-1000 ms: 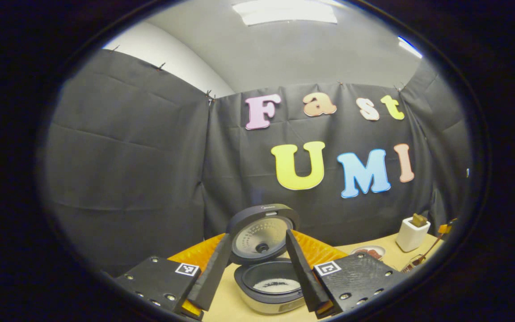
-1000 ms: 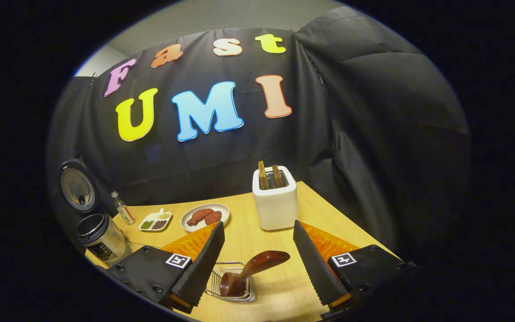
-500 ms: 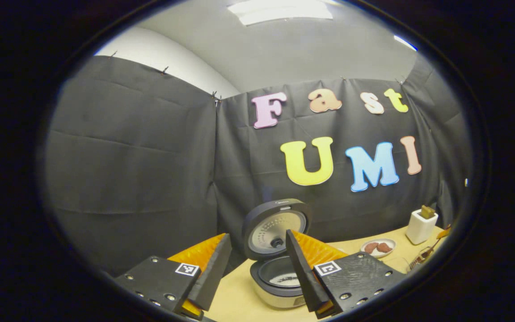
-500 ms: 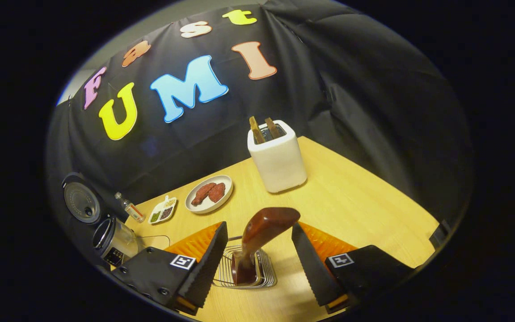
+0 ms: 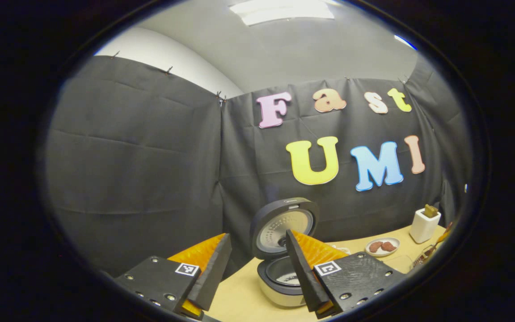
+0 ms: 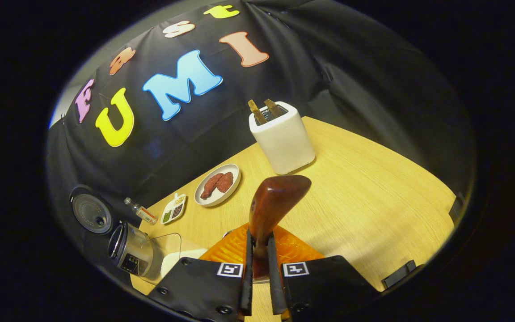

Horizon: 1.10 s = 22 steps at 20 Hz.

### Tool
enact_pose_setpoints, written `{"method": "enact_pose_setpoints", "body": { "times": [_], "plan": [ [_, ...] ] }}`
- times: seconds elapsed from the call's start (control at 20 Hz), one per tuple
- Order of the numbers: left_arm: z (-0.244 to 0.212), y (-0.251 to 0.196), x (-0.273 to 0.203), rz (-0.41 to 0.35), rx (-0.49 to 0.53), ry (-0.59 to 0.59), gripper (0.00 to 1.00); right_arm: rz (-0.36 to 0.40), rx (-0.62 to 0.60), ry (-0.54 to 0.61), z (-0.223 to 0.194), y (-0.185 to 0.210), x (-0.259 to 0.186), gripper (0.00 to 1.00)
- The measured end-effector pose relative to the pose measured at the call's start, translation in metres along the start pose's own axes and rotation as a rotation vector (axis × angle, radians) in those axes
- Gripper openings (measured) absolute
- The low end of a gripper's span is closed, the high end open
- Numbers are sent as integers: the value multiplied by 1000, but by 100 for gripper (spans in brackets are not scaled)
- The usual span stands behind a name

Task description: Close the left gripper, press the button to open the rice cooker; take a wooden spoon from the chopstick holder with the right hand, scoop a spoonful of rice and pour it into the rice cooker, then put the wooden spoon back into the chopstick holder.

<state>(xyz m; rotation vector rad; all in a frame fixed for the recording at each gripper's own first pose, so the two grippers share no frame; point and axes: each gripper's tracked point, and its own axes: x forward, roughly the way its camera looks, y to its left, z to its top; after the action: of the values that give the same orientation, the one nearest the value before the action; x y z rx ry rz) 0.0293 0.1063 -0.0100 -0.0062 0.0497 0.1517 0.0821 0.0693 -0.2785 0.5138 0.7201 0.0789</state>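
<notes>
Left gripper view: left tongs (image 5: 257, 273) spread wide, empty, above the surface (image 5: 239, 304), rice cooker (image 5: 284, 250) ahead with lid raised; right gripper view: right tongs (image 6: 257, 277) clamped on wooden spoon (image 6: 275, 201) handle, toaster (image 6: 282, 136), plate (image 6: 217, 184), and rice cooker (image 6: 92, 214) at far left.

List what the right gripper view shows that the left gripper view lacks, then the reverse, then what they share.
Right gripper view adds: the right tool shut on the wooden spoon, a divided seasoning dish and a small bottle on the table.

Left gripper view adds: the left tool open and holding nothing, the cooker's inner pot with some rice in it, and a ceiling light.

Shared: the rice cooker's raised lid, the white toaster and the plate of meat.
</notes>
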Motion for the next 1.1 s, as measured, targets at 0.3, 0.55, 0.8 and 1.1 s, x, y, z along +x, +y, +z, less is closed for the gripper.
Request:
{"method": "enact_pose_setpoints", "body": {
  "times": [0.3,0.55,0.8,1.1],
  "plan": [
    [-3,1,12,-14,-11,-9,77,-6,-175,-105,28,27,-23,10],
    [-13,-3,25,-39,-19,-1,77,1,-348,-230,60,71,-47,10],
    [-28,4,41,-56,-37,15,77,66,-461,-270,62,129,-56,10],
    [-48,24,58,-50,-47,38,78,140,-542,-263,34,189,-49,8]
  ]
}}
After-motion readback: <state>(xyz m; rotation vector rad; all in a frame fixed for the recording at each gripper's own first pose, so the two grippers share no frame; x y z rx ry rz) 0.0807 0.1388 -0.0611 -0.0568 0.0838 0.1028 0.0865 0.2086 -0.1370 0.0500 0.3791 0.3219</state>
